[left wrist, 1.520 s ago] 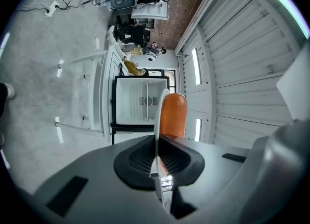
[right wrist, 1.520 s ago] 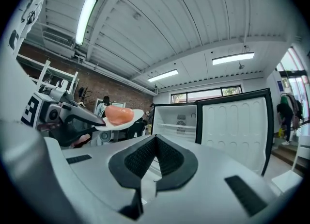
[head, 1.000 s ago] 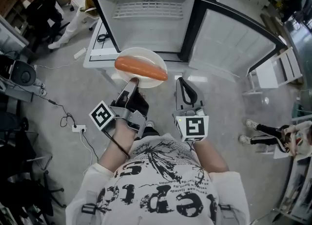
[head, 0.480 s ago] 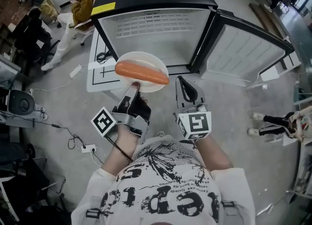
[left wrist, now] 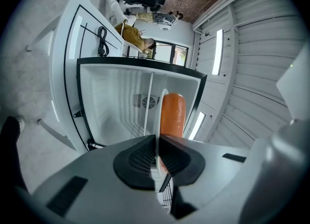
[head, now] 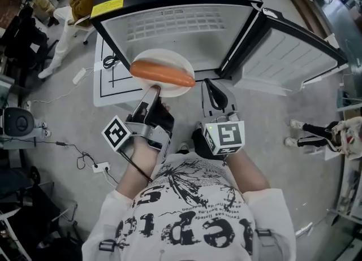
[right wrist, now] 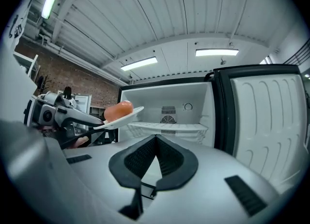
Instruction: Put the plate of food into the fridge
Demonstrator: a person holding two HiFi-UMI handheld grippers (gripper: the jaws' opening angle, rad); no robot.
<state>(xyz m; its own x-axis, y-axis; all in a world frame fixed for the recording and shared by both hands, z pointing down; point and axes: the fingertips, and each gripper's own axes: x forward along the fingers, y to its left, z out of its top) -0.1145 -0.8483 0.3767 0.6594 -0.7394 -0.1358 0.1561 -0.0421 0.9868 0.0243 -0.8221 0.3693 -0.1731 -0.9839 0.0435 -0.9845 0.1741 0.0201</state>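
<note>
Head view: the left gripper point(head: 154, 89) pinches the rim of the plate point(head: 161, 56), sausage point(head: 162, 73) aboard, just before the open fridge point(head: 175, 25). Left gripper view: jaws clenched on that rim (seen edge-on). Right gripper view: the right gripper point(right wrist: 155, 139) is pressed together, empty.

Your left hand-held gripper point(head: 154, 90) pinches the near rim of the white plate point(head: 169, 58), with a sausage point(head: 162, 73) lying across it, just before the open fridge point(head: 175, 25). Your right hand-held gripper point(head: 212, 87) hangs beside it, jaws together and empty.
</note>
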